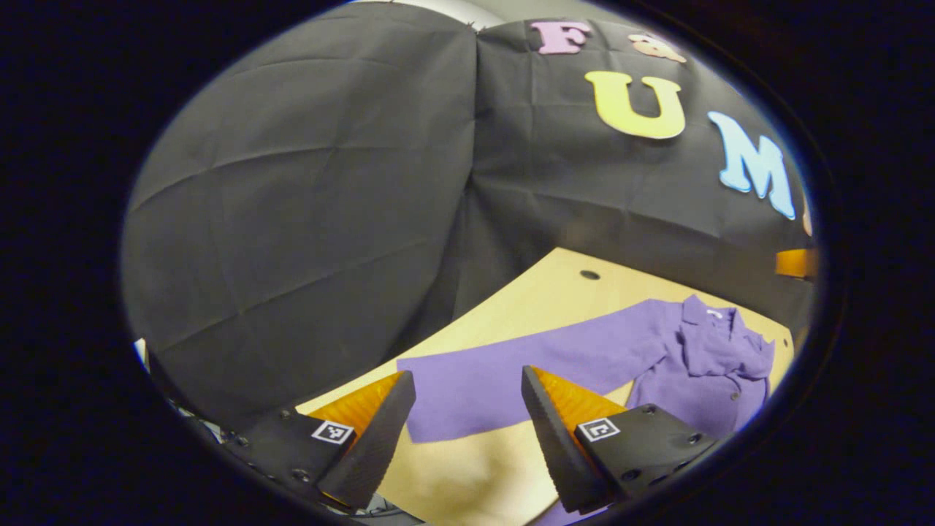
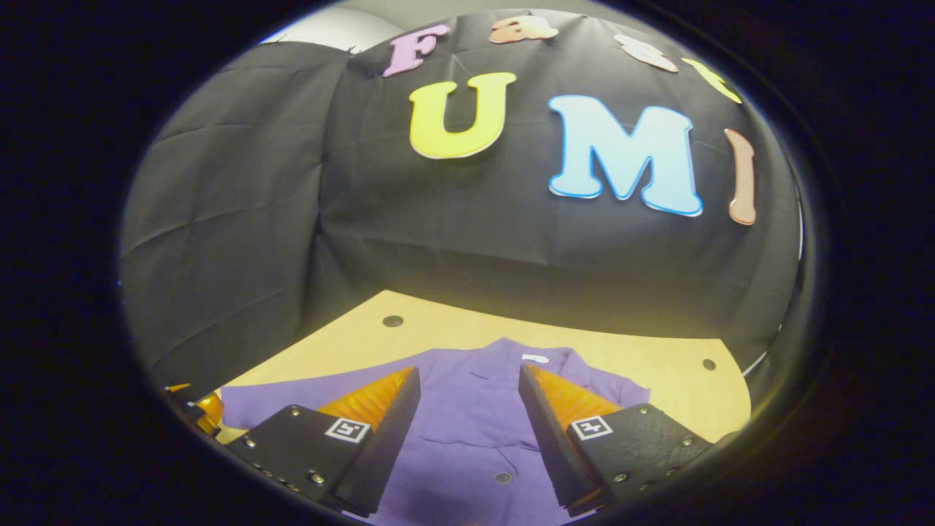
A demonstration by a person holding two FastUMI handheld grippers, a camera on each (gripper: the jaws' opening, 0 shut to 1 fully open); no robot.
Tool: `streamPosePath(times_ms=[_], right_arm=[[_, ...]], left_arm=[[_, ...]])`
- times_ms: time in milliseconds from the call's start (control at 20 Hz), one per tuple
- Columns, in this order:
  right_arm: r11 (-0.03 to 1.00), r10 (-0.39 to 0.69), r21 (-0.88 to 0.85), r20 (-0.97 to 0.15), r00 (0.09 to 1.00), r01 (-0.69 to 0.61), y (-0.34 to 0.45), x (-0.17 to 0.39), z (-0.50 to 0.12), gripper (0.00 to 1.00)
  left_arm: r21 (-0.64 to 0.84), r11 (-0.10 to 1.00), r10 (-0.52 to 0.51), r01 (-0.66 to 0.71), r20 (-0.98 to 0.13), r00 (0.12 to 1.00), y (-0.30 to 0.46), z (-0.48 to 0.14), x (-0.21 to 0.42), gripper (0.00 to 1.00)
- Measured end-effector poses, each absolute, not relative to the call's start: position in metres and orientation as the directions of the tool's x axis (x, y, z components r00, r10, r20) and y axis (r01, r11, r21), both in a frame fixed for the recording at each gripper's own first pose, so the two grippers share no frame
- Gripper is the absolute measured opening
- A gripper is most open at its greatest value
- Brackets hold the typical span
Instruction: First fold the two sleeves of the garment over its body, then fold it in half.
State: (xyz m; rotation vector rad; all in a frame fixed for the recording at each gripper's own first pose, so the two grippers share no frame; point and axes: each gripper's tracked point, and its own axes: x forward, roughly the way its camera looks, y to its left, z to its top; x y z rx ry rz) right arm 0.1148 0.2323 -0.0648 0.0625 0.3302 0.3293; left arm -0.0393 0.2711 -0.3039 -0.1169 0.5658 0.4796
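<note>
A purple collared shirt (image 2: 475, 431) lies flat on a light wooden table (image 2: 438, 336), buttons up, collar toward the back wall. In the left gripper view one long sleeve (image 1: 526, 365) stretches out flat to the left of the body (image 1: 701, 372). My left gripper (image 1: 467, 416) hangs open above that sleeve's cuff end, with nothing between its fingers. My right gripper (image 2: 467, 424) is open over the shirt's chest, just below the collar (image 2: 511, 354). The far sleeve shows at the right (image 2: 621, 391), partly hidden behind a finger.
The black cloth booth wall (image 2: 453, 234) rises close behind the table. Small dark holes (image 2: 392, 321) sit in the tabletop near the back edge. An orange object (image 1: 796, 261) shows at the far right of the left gripper view.
</note>
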Motion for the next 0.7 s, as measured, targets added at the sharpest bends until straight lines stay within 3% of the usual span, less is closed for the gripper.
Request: streamPosePath(times_ms=[100, 300, 500, 700], right_arm=[[0.959, 0.282, 0.115, -0.314, 0.906, -0.258, 0.214, 0.107, -0.063, 0.84], [0.975, 0.221, 0.062, -0.323, 0.92, -0.212, 0.188, 0.095, -0.062, 0.83], [0.981, 0.192, 0.044, -0.309, 0.932, -0.188, 0.176, 0.084, -0.057, 0.84], [0.972, 0.234, 0.072, -0.313, 0.92, -0.223, 0.182, 0.074, -0.053, 0.84]], left_arm=[[0.025, 0.868, 0.414, -0.496, -0.589, 0.694, 0.287, -0.327, -0.038, 0.94], [0.003, 0.831, 0.419, -0.557, -0.662, 0.622, 0.313, -0.37, -0.04, 0.96], [0.011, 0.82, 0.42, -0.572, -0.69, 0.59, 0.32, -0.392, -0.04, 0.94], [0.043, 0.82, 0.441, -0.571, -0.683, 0.582, 0.319, -0.397, -0.034, 0.94]])
